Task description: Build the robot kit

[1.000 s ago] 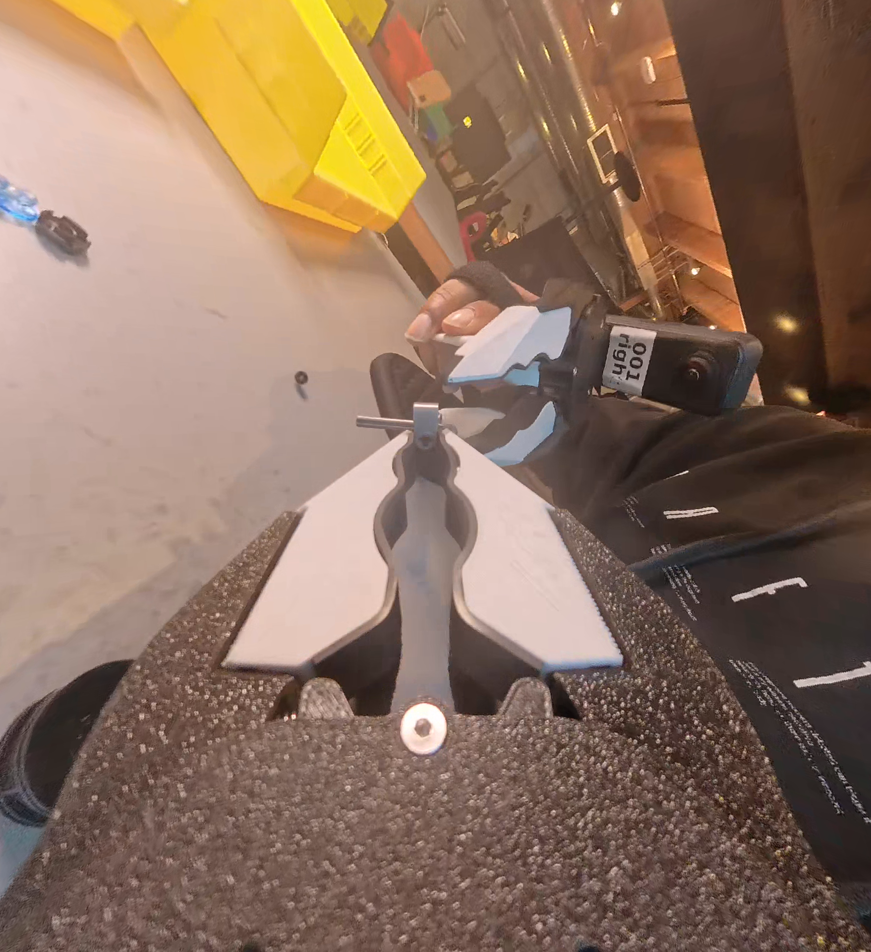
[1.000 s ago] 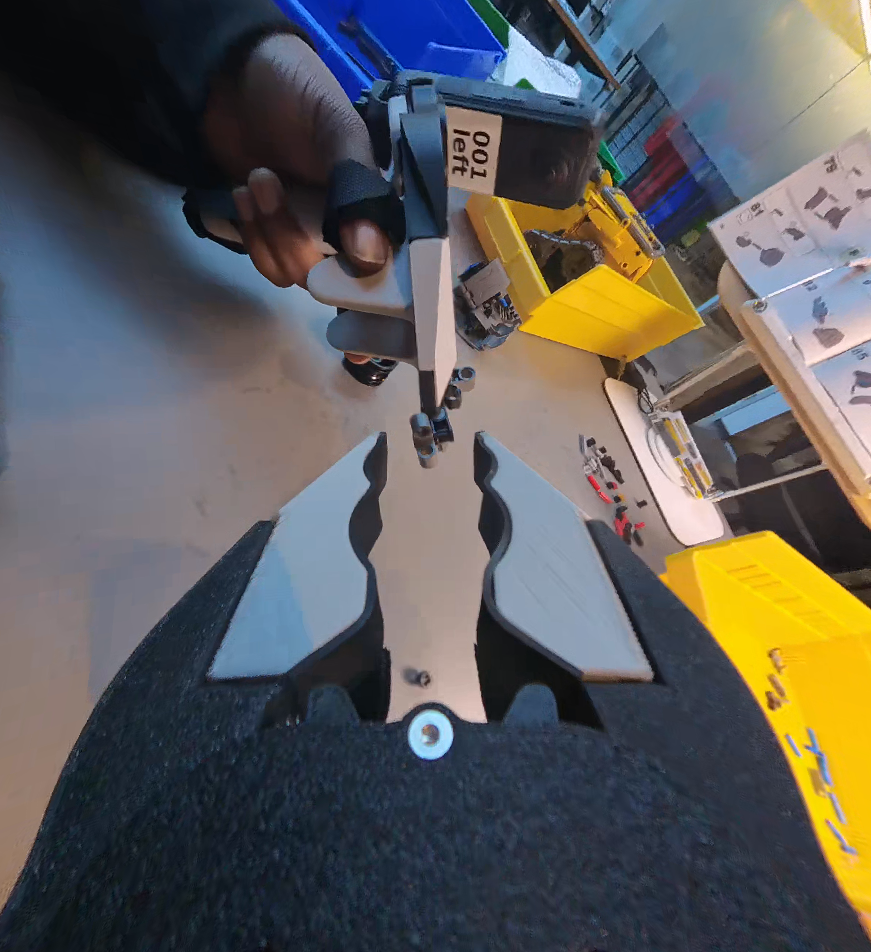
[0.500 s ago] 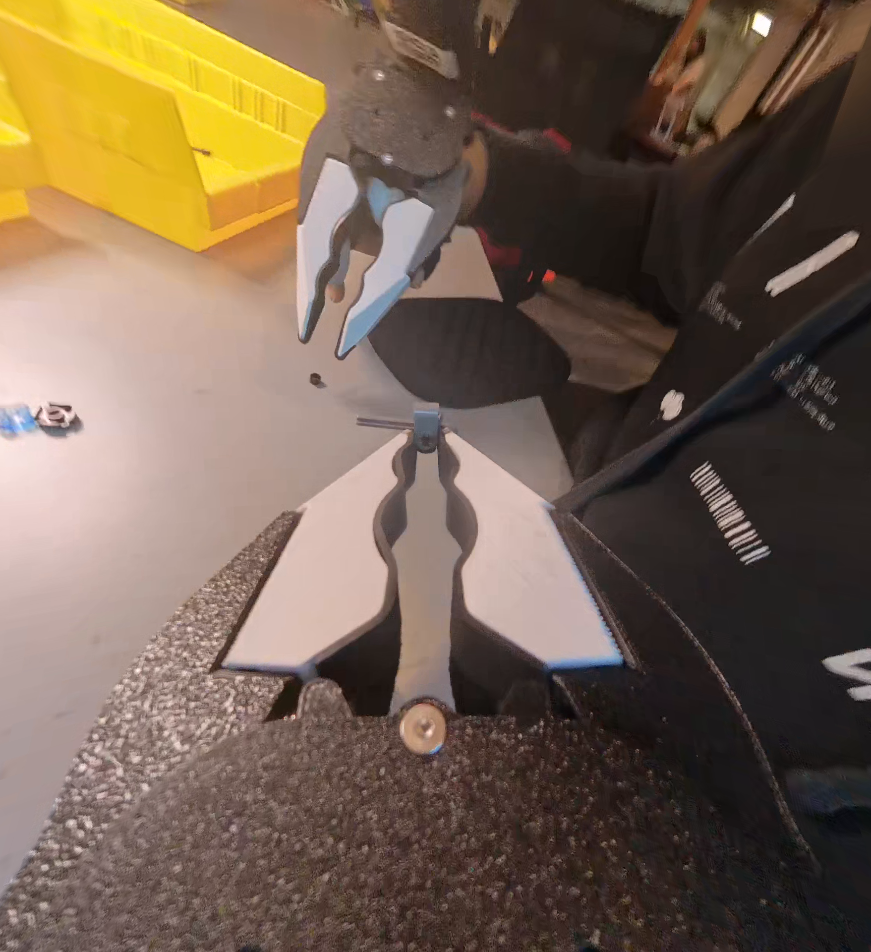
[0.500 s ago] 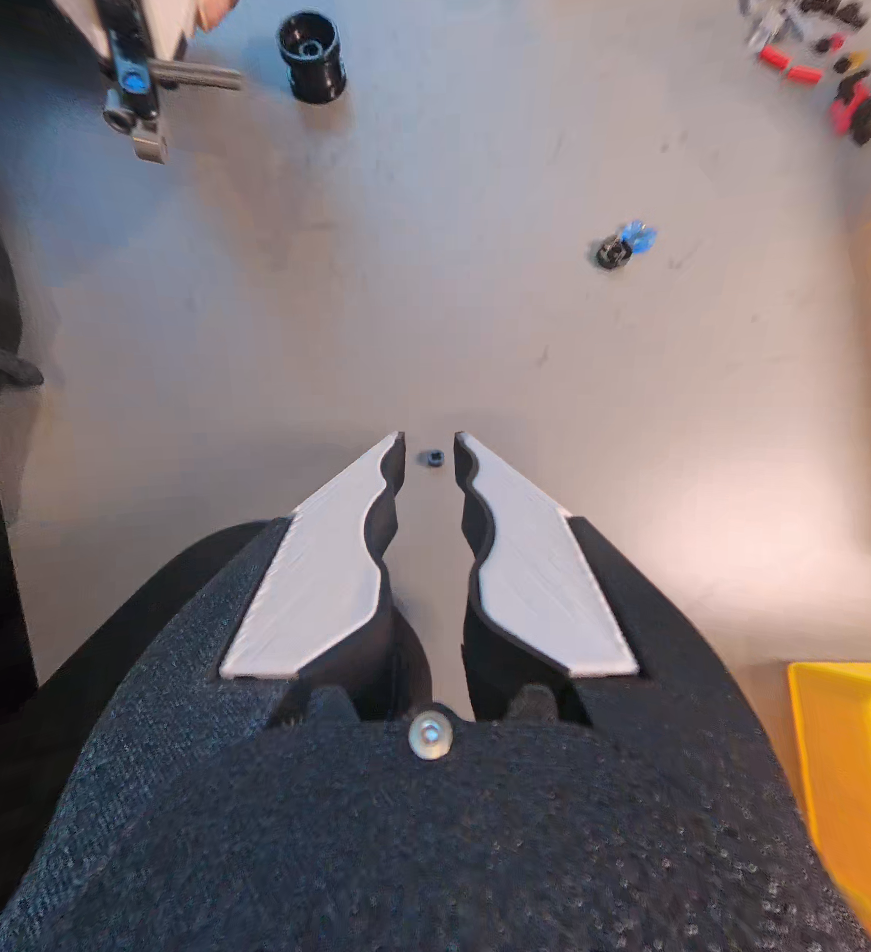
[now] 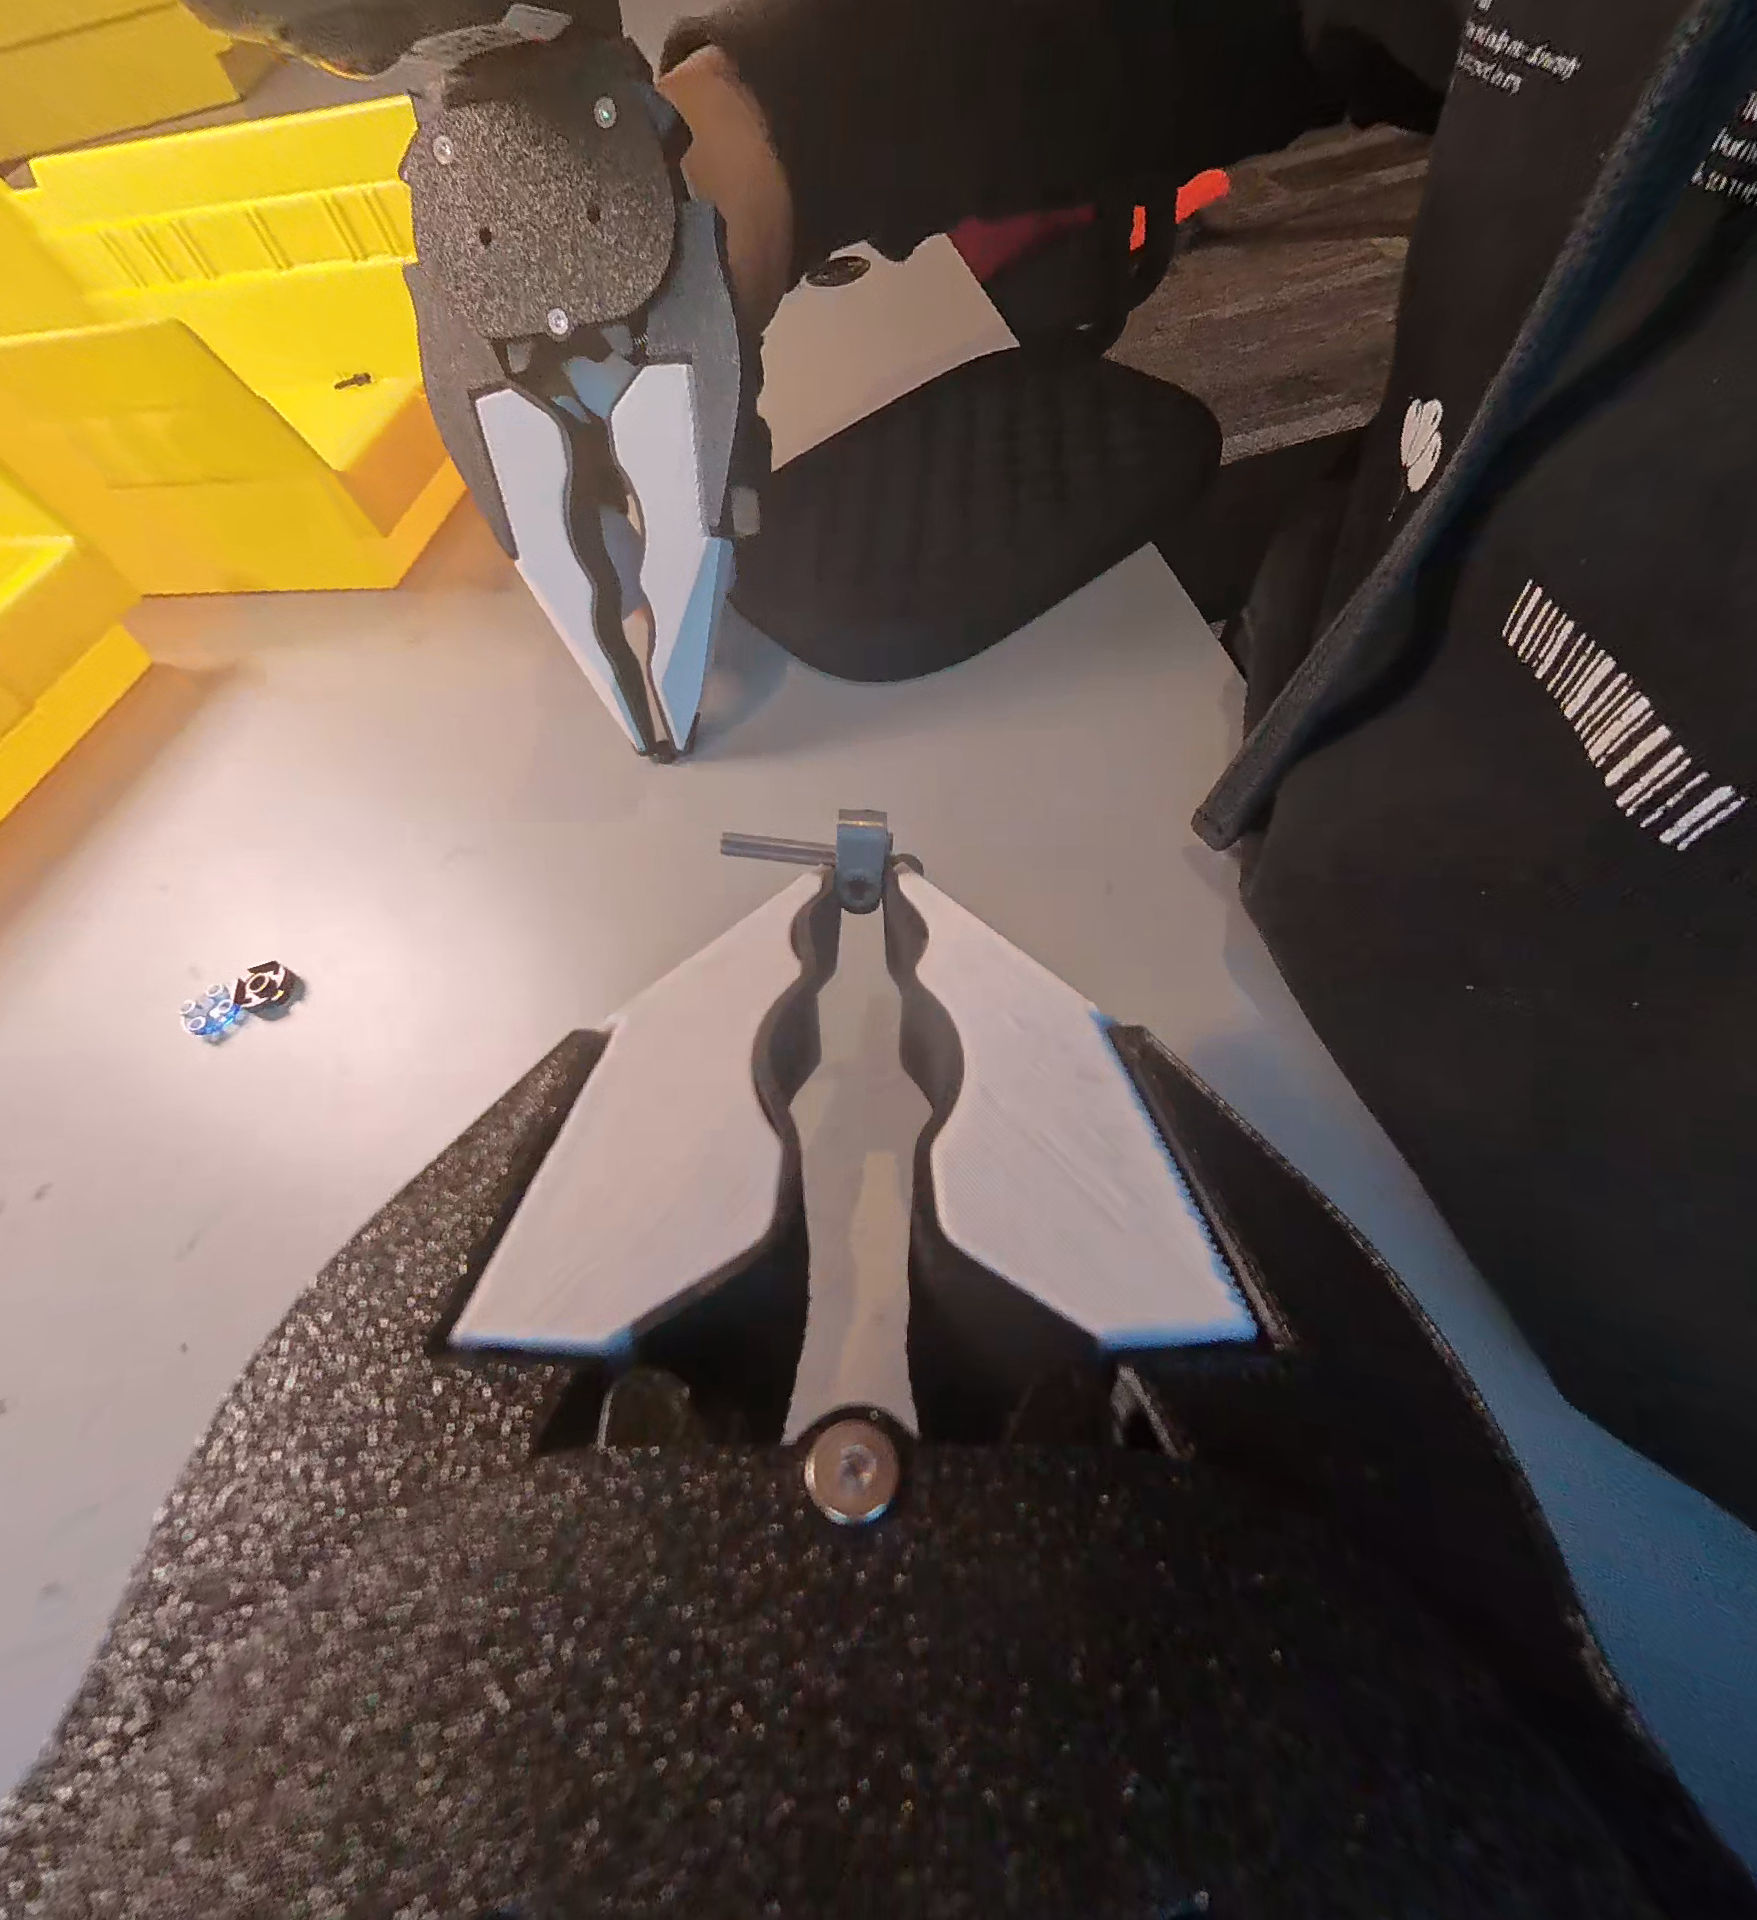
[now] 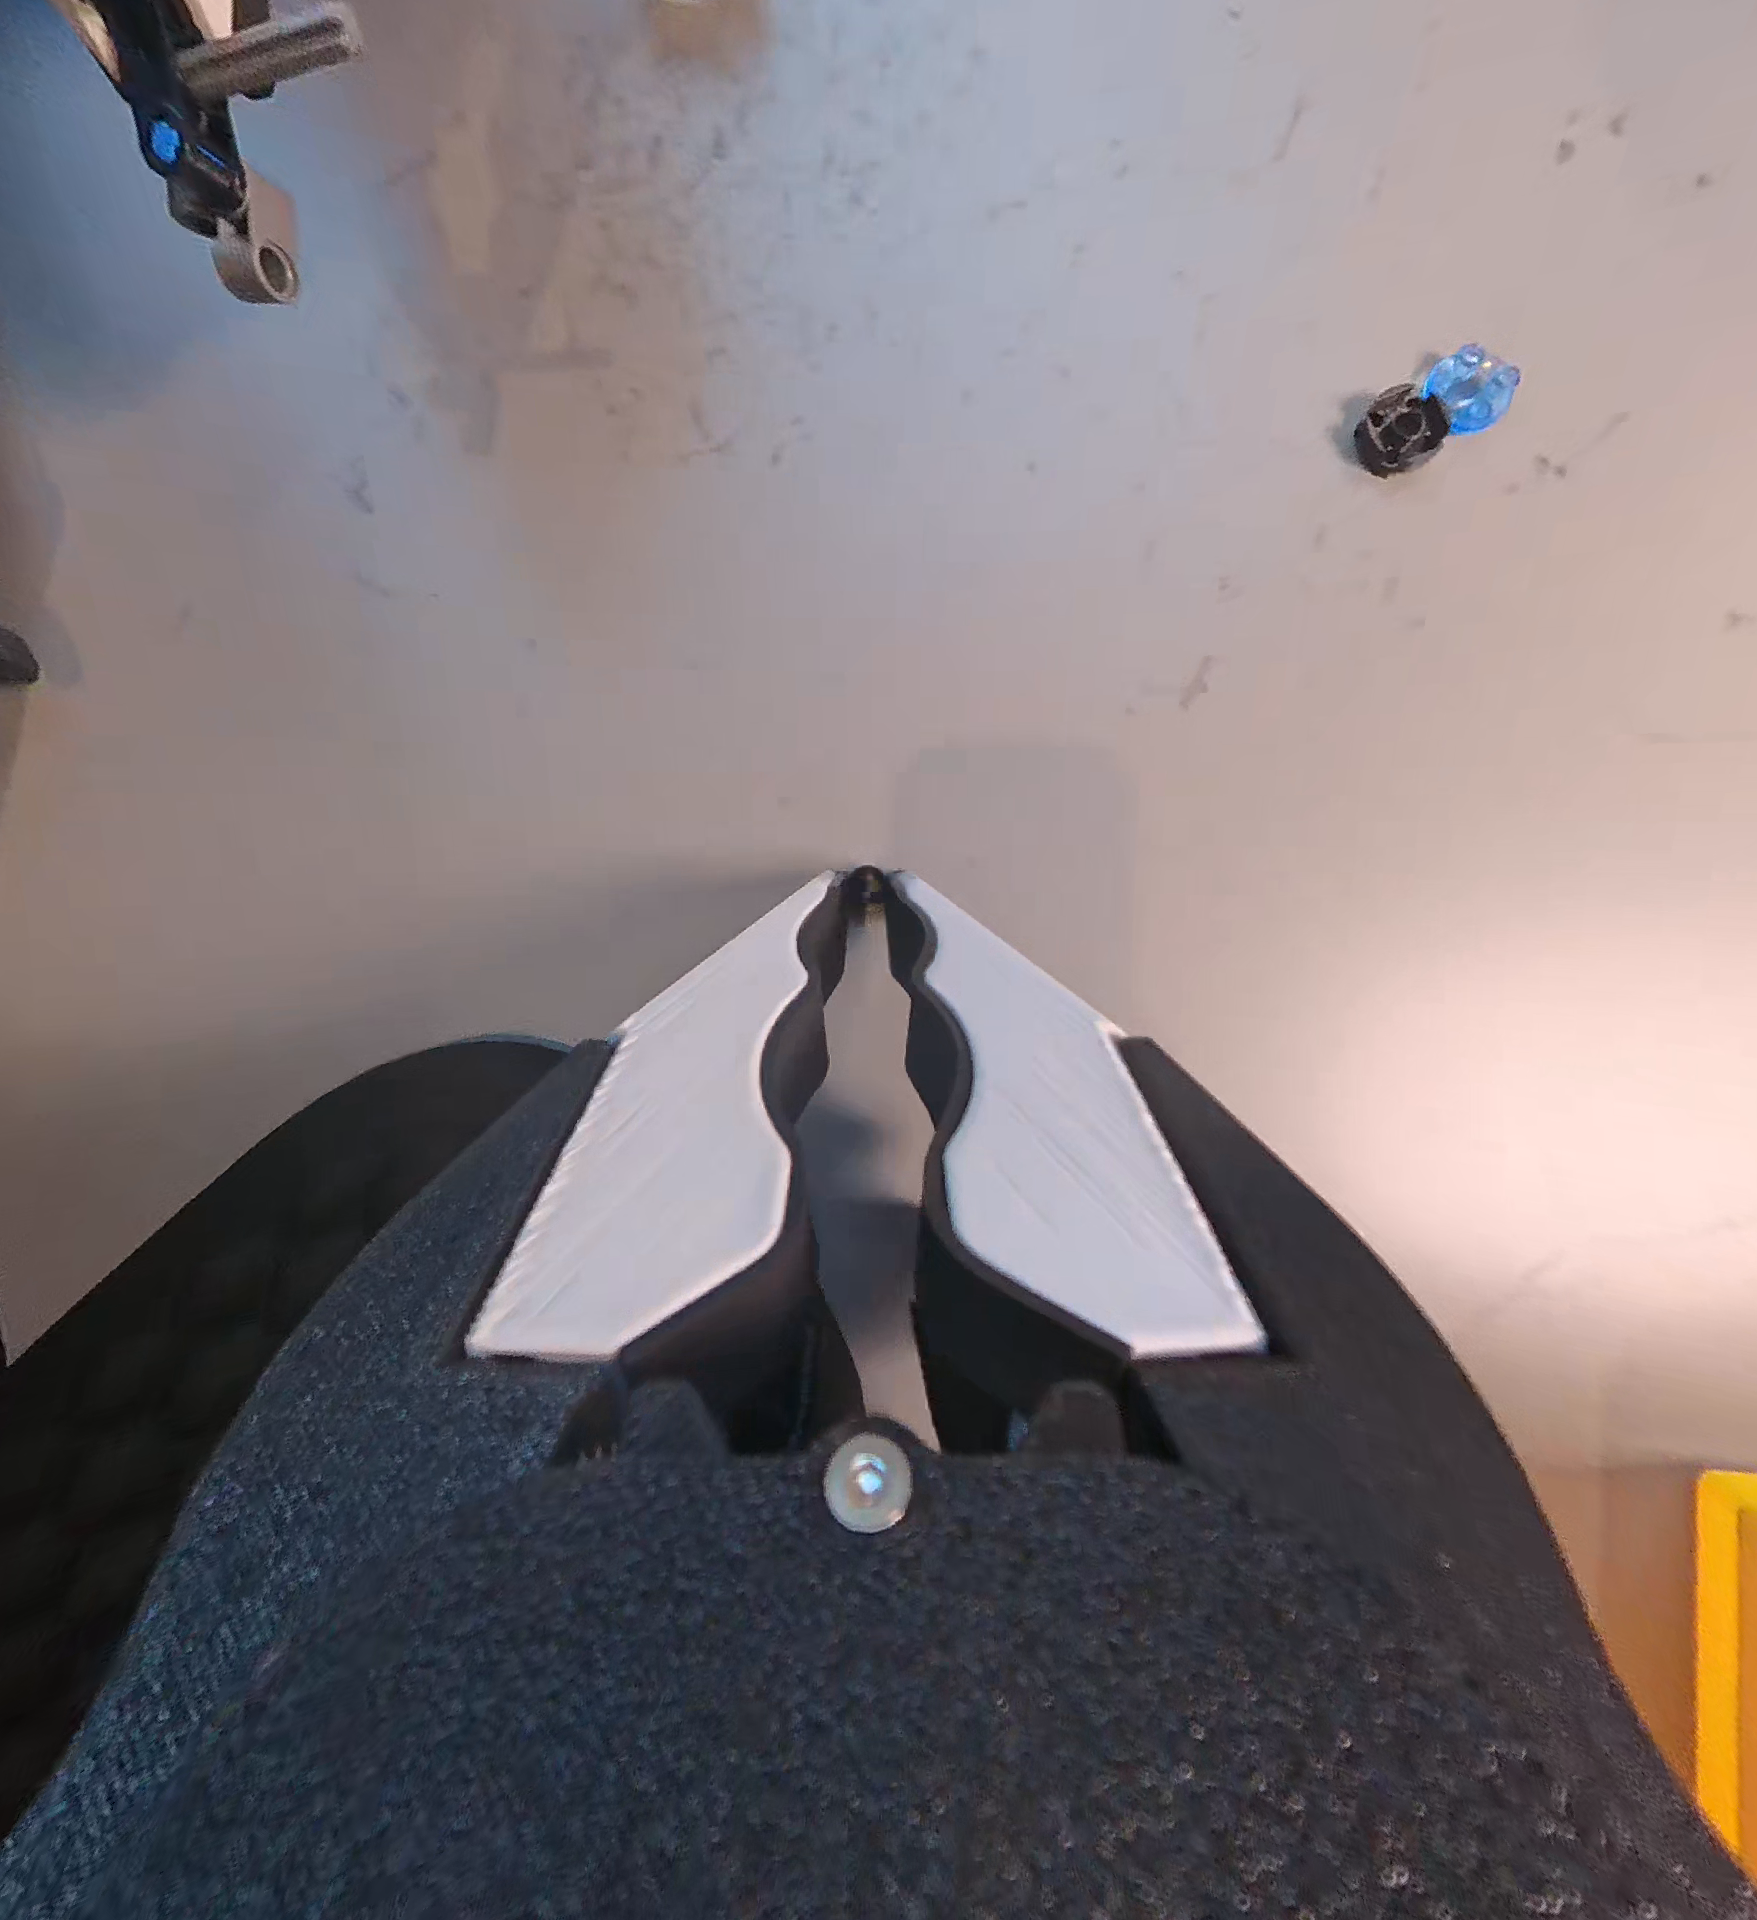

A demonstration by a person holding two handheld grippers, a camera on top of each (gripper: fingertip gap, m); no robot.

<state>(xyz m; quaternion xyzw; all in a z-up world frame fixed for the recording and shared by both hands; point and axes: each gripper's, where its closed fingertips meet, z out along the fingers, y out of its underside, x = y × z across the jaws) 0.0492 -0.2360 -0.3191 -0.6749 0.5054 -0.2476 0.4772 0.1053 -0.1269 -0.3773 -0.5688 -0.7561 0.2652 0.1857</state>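
My left gripper (image 5: 858,883) is shut on a small grey connector assembly (image 5: 853,857) with a dark axle sticking out to the left, held above the grey table (image 5: 386,831). The same assembly shows at the top left of the right wrist view (image 6: 250,249). My right gripper (image 6: 863,883) is shut on a tiny black piece (image 6: 863,881) at the table surface. In the left wrist view the right gripper (image 5: 658,743) points down with its tips on the table, just beyond my left fingertips.
A small black piece joined to a clear blue piece lies on the table (image 5: 240,997), also in the right wrist view (image 6: 1425,416). Yellow bins (image 5: 126,364) stand at the left. A black chair seat (image 5: 957,520) and a person's dark clothing (image 5: 1580,727) are at the right. The grippers' ends are close to 15 cm from one another.
My right gripper came down to the table and closed on the tiny black piece that lay between its open fingers. The left gripper tilted down, still holding the grey assembly.
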